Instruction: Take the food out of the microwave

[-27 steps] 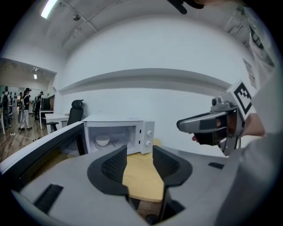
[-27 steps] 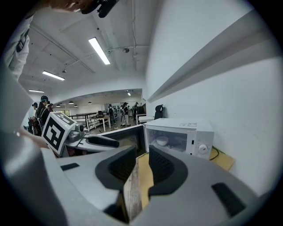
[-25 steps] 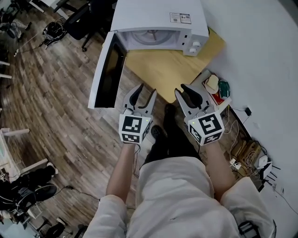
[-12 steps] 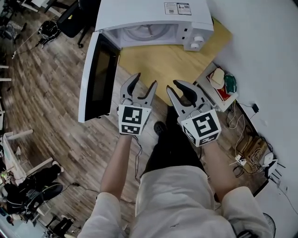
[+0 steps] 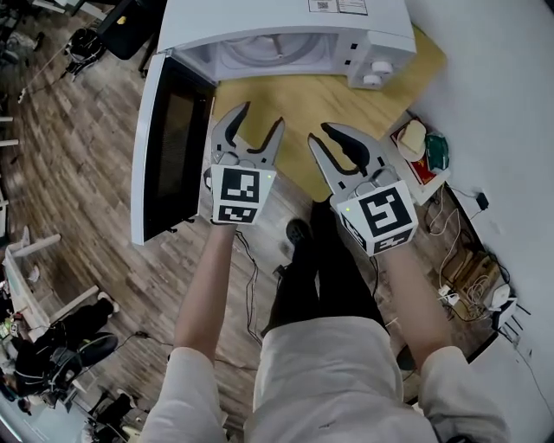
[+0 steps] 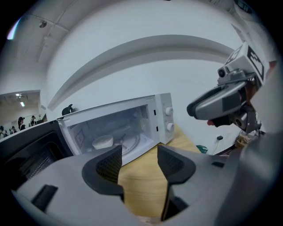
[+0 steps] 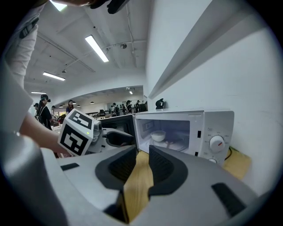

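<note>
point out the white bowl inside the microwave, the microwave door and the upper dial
white bowl [image 7: 158,135]: right gripper view, on its outer side wall.
microwave door [image 5: 177,151]: head view, on the dark window of the open door.
upper dial [image 7: 216,143]: right gripper view, on the knob's face.

The head camera is looking steeply down from above and behind the left tongs [image 5: 260,121] and right tongs [image 5: 318,134]. Each tongs camera is sitting close behind its own jaws, the left's opening and empty, facing ahead across the counter [image 5: 294,104] to the microwave [image 5: 286,26], which all three views are sharing.
</note>
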Motion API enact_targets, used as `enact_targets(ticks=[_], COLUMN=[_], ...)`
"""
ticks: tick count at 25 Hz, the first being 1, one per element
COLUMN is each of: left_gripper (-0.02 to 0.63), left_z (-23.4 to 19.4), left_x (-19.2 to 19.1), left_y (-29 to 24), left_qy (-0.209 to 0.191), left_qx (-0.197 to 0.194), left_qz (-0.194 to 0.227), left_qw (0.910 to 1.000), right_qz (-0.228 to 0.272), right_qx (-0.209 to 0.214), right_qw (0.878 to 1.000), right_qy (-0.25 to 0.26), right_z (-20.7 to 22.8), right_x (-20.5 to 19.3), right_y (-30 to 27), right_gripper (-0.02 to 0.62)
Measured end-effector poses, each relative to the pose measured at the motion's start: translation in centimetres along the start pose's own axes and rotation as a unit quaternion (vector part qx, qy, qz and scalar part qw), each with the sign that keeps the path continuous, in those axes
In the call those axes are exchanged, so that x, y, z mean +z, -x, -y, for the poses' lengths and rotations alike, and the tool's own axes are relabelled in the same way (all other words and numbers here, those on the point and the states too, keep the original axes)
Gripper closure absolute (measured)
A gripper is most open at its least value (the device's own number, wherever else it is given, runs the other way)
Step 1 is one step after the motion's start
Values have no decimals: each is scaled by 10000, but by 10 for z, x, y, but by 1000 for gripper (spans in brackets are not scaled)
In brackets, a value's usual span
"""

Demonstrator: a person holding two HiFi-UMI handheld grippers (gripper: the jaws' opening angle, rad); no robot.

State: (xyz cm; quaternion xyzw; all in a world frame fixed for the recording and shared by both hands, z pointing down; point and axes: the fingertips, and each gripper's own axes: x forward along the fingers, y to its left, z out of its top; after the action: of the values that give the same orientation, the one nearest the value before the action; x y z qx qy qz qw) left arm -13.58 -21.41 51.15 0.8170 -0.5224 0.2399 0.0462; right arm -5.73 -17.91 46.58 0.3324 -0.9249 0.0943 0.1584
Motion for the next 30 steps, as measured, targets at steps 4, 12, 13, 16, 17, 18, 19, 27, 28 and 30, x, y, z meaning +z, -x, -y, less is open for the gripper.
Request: enact_targets(ticks=[4,12,13,16,17,18,19,27,28,30], left_gripper=[375,371,371,371,371,371,371,371,371,371], left_z=[-19,-50,-54,-66,-70,-73,-77,-97,-100,-105], left_x=[-6,-9,-9,-10,-11,-13,-15,-20,-21,-23], left_y=[-22,-65,-70,-86,-91,-95,-99,-124,-127,-133], left_qy=[-227,-673,-756,-1019,-1103,-1178,-1250,-1764,-1801,-1893], left_qx=[218,634,667,786,827,868,912,1186,1207,1228], left_qz=[-74,-103,-86,-107,-143,-194,-254,-413,-427,-470], left_qw=[9995,9957,9949,9916,9904,9890,9876,9763,9753,9731], right_qz=[6,-50,-54,-81,-91,-95,-93,-78,-78,-62], right_qx=[17,85,84,56,55,57,61,78,82,90], right_qw=[10000,9999,9999,9999,9999,9999,9999,9999,9999,9999], right_qy=[43,53,57,57,57,57,59,21,21,27], right_z=[11,31,35,44,46,48,50,59,60,63], right_x=[-3,-15,-17,-21,-22,-23,-24,-25,-25,-26], right_y=[-13,-28,-30,-35,-37,-38,-39,-51,-51,-53], right_gripper=[508,508,508,508,508,508,508,508,508,508])
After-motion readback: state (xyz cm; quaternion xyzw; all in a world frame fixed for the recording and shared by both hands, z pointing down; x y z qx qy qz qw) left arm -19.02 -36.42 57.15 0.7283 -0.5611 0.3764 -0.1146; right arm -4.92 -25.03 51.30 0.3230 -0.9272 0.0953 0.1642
